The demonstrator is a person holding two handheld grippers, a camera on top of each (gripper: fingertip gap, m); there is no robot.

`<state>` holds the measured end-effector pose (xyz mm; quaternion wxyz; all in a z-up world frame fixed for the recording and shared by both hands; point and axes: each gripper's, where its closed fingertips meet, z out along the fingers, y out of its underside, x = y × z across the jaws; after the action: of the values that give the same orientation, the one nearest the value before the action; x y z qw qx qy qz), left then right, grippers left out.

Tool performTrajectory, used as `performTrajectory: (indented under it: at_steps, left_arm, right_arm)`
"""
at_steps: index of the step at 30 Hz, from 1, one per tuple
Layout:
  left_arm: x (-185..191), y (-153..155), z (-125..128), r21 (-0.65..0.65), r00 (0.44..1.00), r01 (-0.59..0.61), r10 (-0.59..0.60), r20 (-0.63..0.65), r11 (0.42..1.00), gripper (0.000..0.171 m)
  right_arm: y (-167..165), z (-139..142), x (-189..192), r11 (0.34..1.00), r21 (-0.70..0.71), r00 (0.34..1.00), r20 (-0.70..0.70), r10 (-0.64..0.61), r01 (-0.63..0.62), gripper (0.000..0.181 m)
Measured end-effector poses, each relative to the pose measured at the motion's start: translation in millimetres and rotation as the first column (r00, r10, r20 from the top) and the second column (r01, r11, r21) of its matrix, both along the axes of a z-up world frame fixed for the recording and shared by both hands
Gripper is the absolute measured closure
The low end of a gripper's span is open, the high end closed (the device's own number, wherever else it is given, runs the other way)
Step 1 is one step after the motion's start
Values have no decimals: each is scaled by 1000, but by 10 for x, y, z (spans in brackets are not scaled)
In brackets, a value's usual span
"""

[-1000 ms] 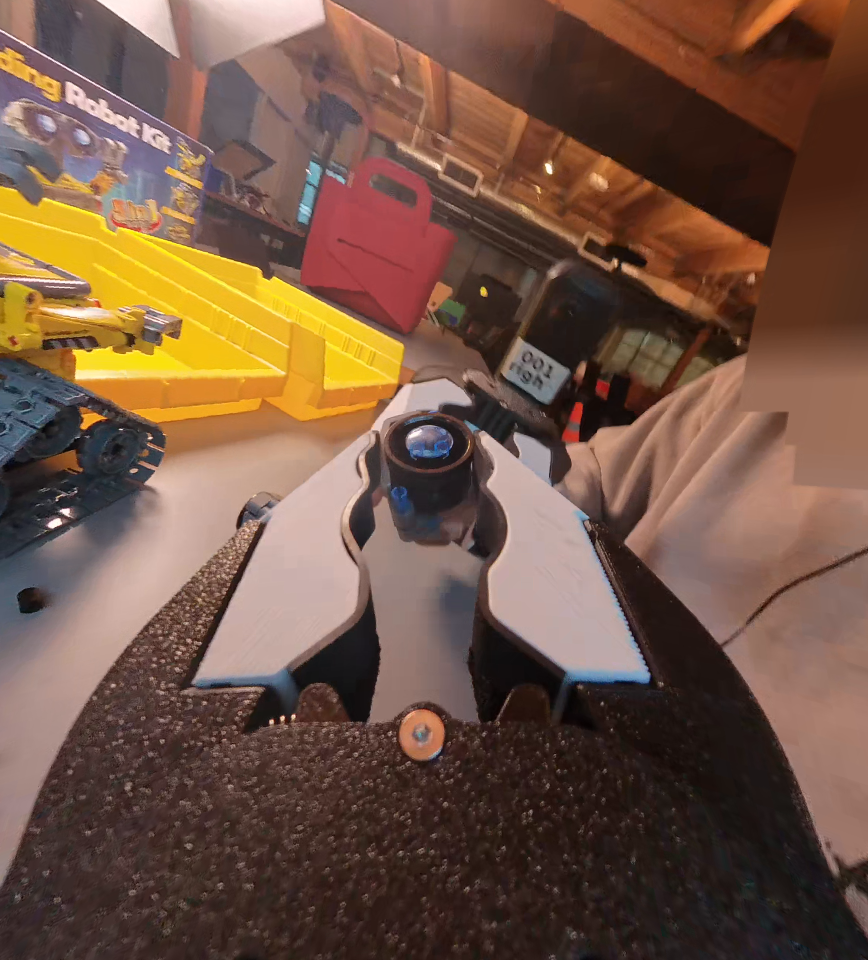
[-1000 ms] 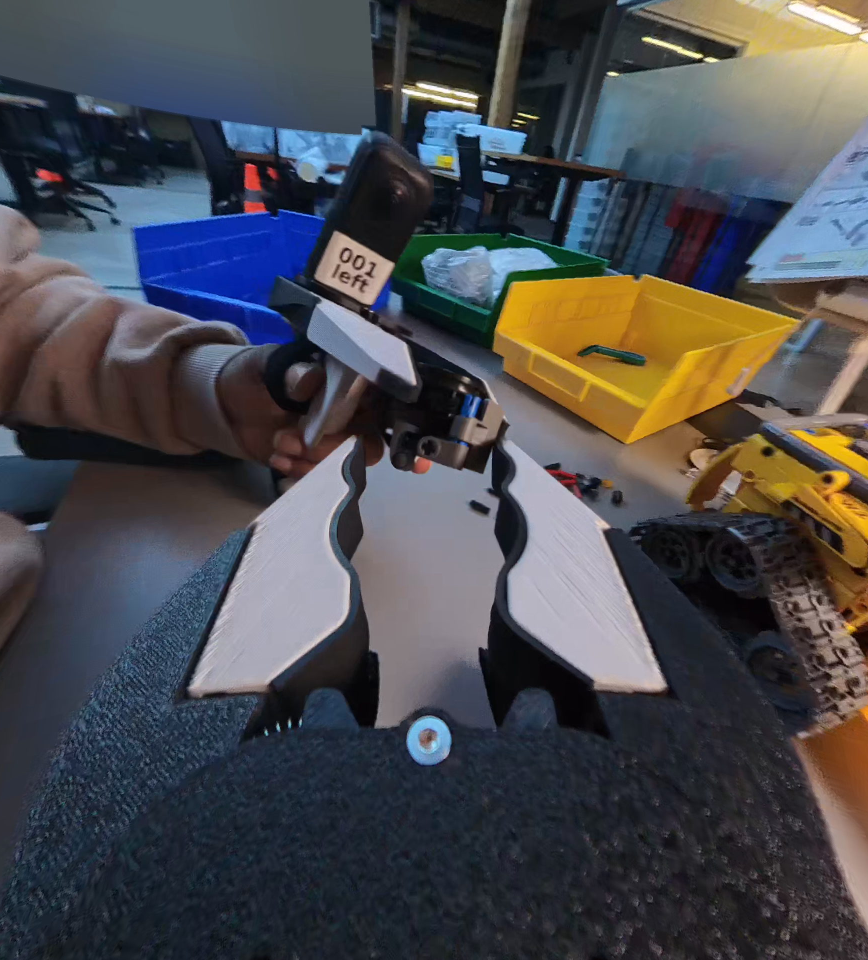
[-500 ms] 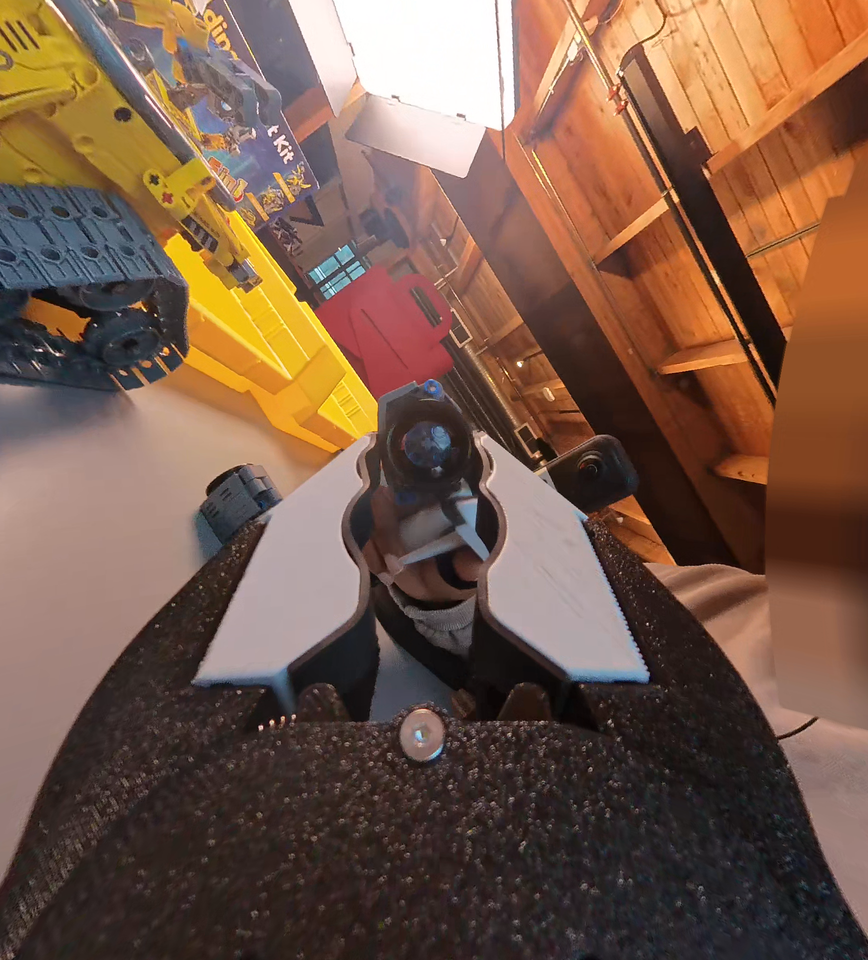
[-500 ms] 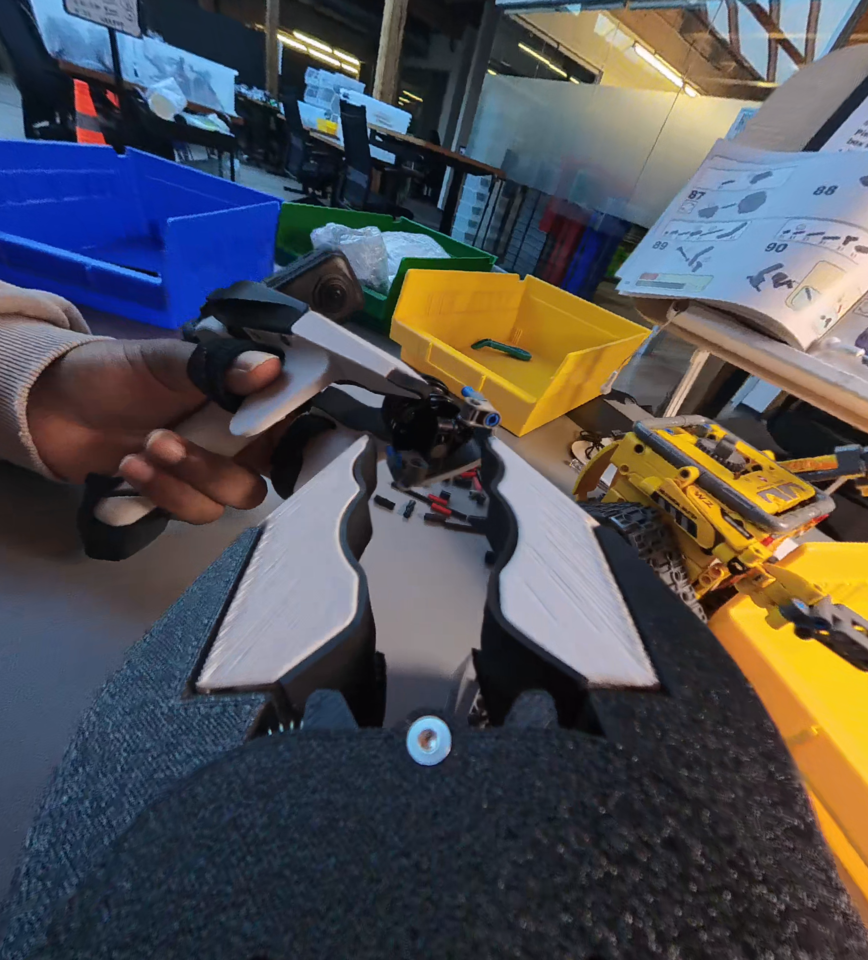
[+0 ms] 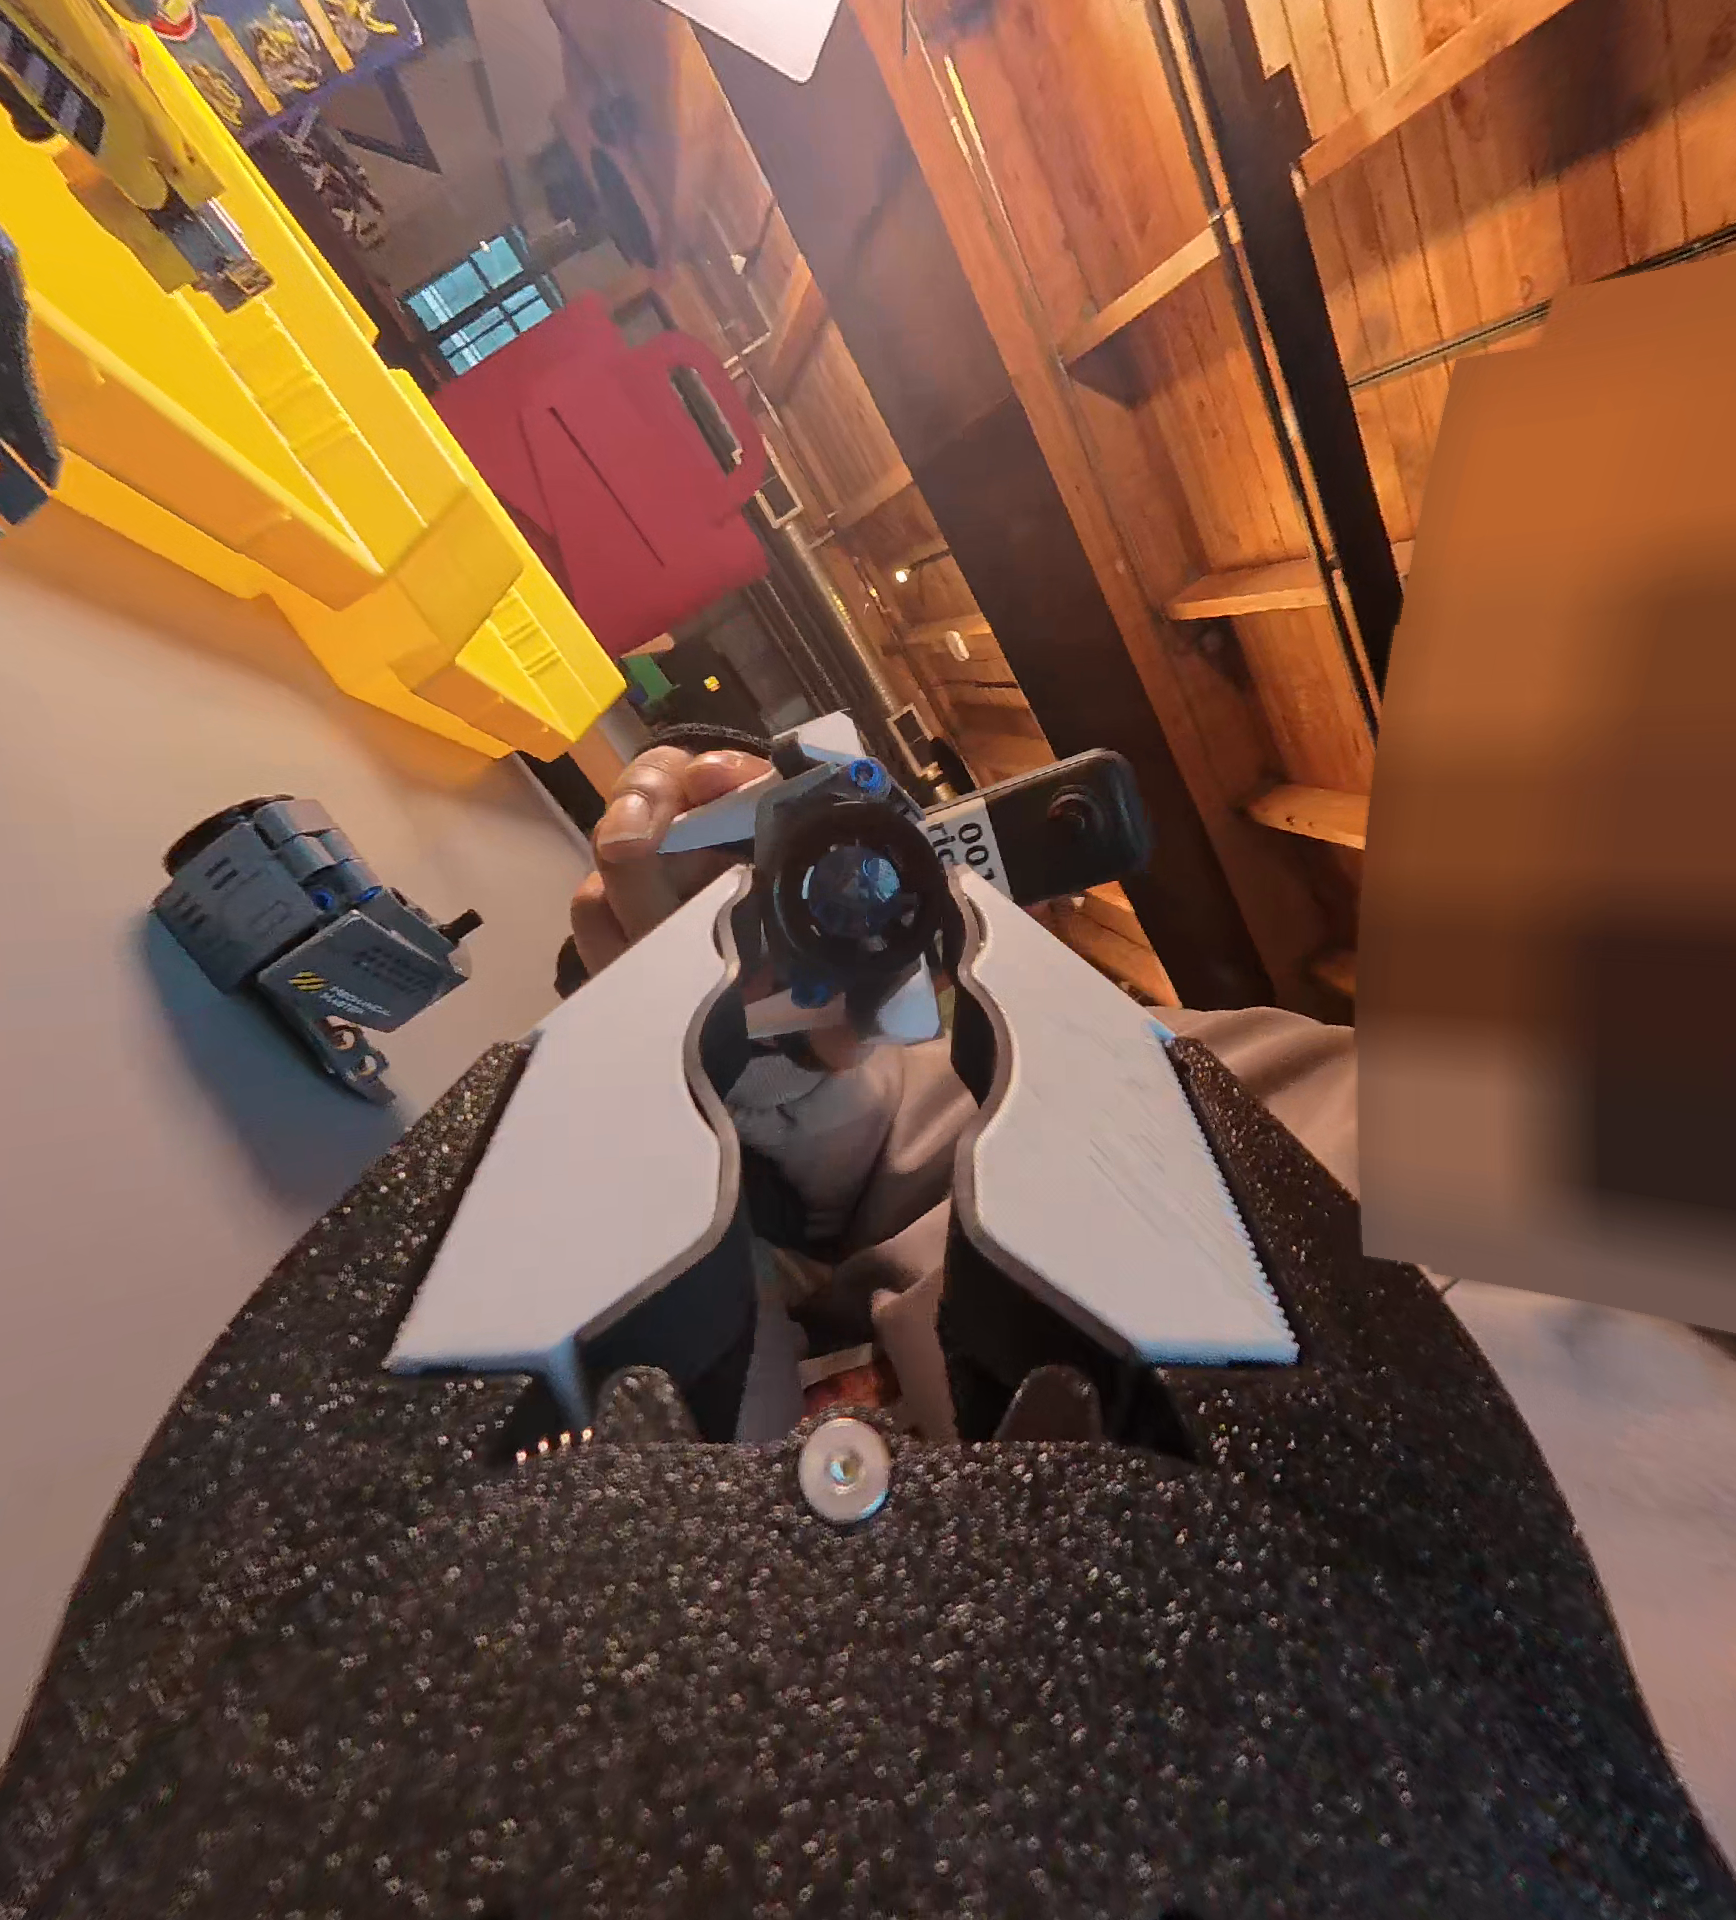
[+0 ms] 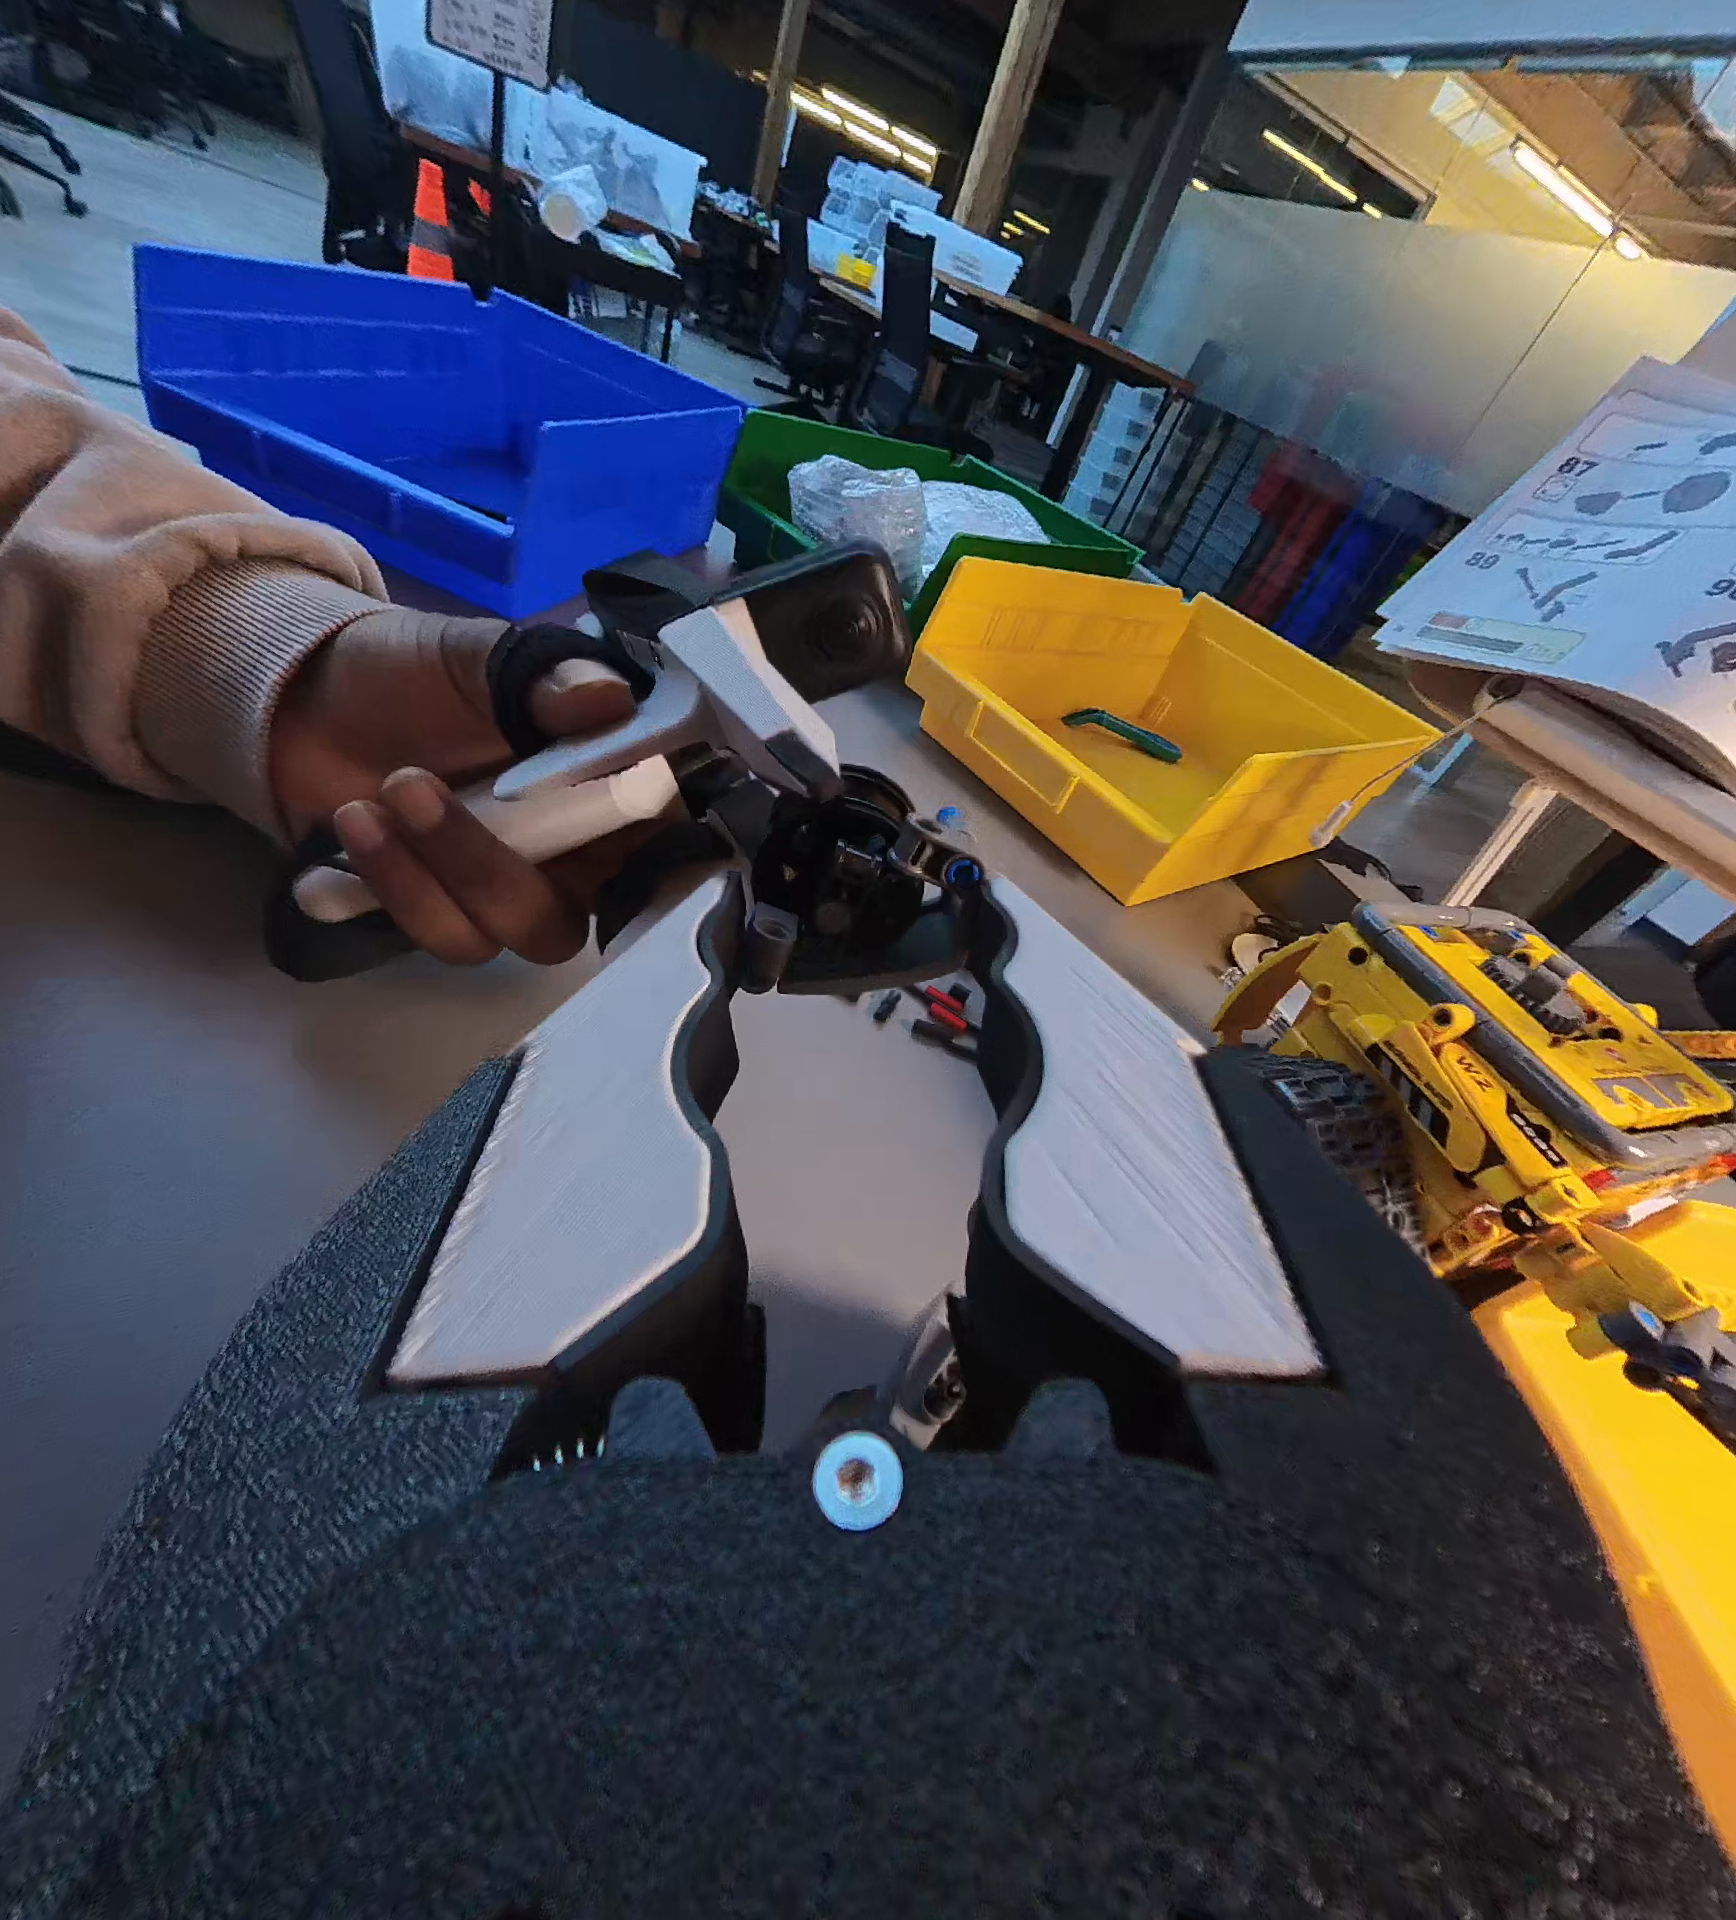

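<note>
Both grippers pinched one small black toy assembly above the desk [image 6: 168, 1039].

The left gripper [image 5: 848, 914] and right gripper [image 6: 859, 914] each clamped the black round part [image 6: 838, 883] from opposite sides; a grey motor block [image 5: 303, 935] lay near, beside the yellow tracked model [image 6: 1466, 1070] and yellow bin [image 6: 1155, 717].

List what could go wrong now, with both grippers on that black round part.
1. The left gripper and right gripper both seem to pinch the black round part by their tips only, above the table. Uneven pulling or twisting could drop it among the small loose pieces.
2. The yellow tracked model sits close beside the right gripper; a sideways swing could knock it.
</note>
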<state>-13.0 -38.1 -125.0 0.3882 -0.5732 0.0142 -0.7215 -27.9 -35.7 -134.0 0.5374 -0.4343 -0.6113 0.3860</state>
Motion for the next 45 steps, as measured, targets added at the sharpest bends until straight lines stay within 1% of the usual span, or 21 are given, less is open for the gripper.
performTrajectory:
  at_steps: [2,4,8,10,12,15,16,17,19,21,22,24,25,27,31,32,33,37,39,42,45]
  left_arm:
    - [-16,7,-23,42,996,-26,30,-85,999,138]
    - [-72,7,-37,136,971,-70,99,-216,988,138]
    - [-131,9,-112,296,856,-91,226,-465,951,138]
    - [-105,6,-151,333,808,-79,256,-530,940,149]
    - [-118,8,-165,330,799,-79,258,-543,941,150]
    - [-138,13,-184,289,815,-75,225,-534,954,153]
    - [-163,23,-212,292,797,-76,234,-556,953,166]
    - [-177,18,-221,312,783,-65,242,-573,948,168]
    - [-185,5,-182,320,789,-53,236,-567,946,169]
    - [-196,19,-199,332,767,-54,252,-591,942,170]
    - [-220,43,-208,323,765,-70,258,-590,944,171]
    - [-554,197,-218,319,729,-194,354,-586,928,171]
    - [-737,221,-173,309,740,-233,374,-559,922,171]
    - [-804,165,-181,282,782,-190,319,-535,940,171]
    - [-422,103,-231,265,828,-97,225,-513,959,171]
    - [-333,102,-229,269,828,-92,223,-514,959,155]
    - [-252,98,-260,265,817,-75,211,-536,961,148]
    - [-93,185,-364,282,751,-86,248,-612,955,138]
    - [-93,237,-411,282,722,-101,266,-639,954,145]
    - [-106,232,-430,292,704,-77,259,-661,953,146]
    - [-128,255,-461,316,654,-78,288,-700,946,151]
  right_arm:
    - [13,-6,17,1000,-19,1000,0,6,-6,138]
    - [45,-29,40,998,-64,1000,17,15,-14,138]
    - [107,-114,35,1000,-10,998,60,-26,27,138]
    - [70,-150,3,999,16,997,68,-37,36,138]
    - [73,-152,1,998,40,997,66,-46,44,139]
    - [82,-155,-11,996,68,995,67,-70,65,139]
    - [116,-134,-8,991,96,993,56,-99,94,139]
    - [113,-113,-12,989,108,993,53,-102,96,139]
    - [110,-87,-20,991,95,993,55,-102,97,139]
    - [133,-110,-21,986,123,991,63,-121,112,140]
    - [147,-107,-11,984,128,990,59,-128,120,140]
    - [244,2,80,982,104,987,19,-160,157,140]
    - [290,55,128,981,93,985,8,-172,171,140]
    - [331,85,167,979,93,983,-2,-183,183,140]
    - [287,-98,76,980,110,983,64,-175,167,140]
    - [298,-157,57,975,131,978,89,-190,178,140]
    - [292,-199,40,973,146,975,103,-196,180,140]
    - [250,-280,-36,966,174,967,137,-216,191,140]
    - [254,-294,-59,958,200,961,142,-238,208,140]
    - [239,-286,-65,955,212,962,133,-239,208,140]
    - [254,-267,-73,923,306,951,124,-283,235,141]
